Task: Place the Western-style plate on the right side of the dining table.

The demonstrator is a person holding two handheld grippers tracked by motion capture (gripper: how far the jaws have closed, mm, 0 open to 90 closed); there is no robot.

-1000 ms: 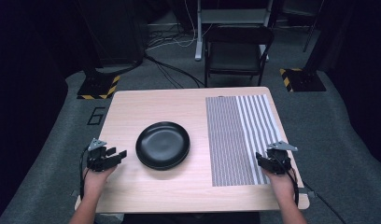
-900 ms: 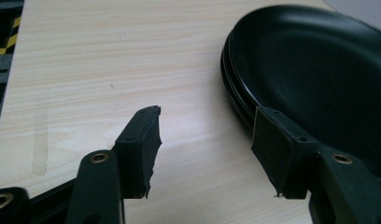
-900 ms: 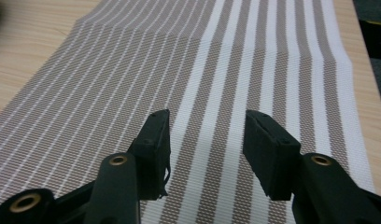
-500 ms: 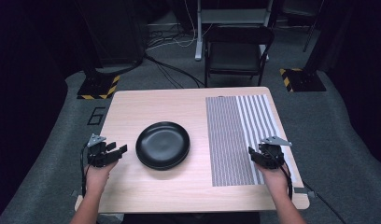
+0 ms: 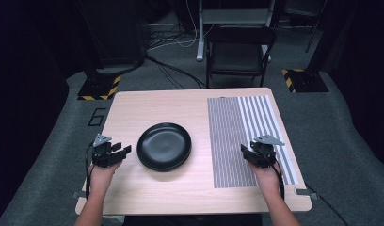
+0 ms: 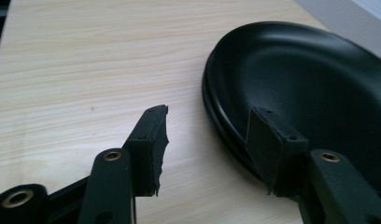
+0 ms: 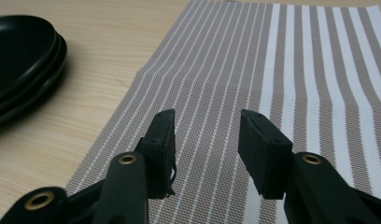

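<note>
Your 2 handheld grippers are black throughout: the left gripper (image 5: 125,150) and the right gripper (image 5: 245,153) each carry a grey 3-cornered plate on top and trail a dark cable back along your forearm. Seen close, each jaw arm has brass-coloured pivot rivets, and the flat black pads (image 6: 153,144) are screwed on, their edges ragged. Your forearms are bare.
</note>
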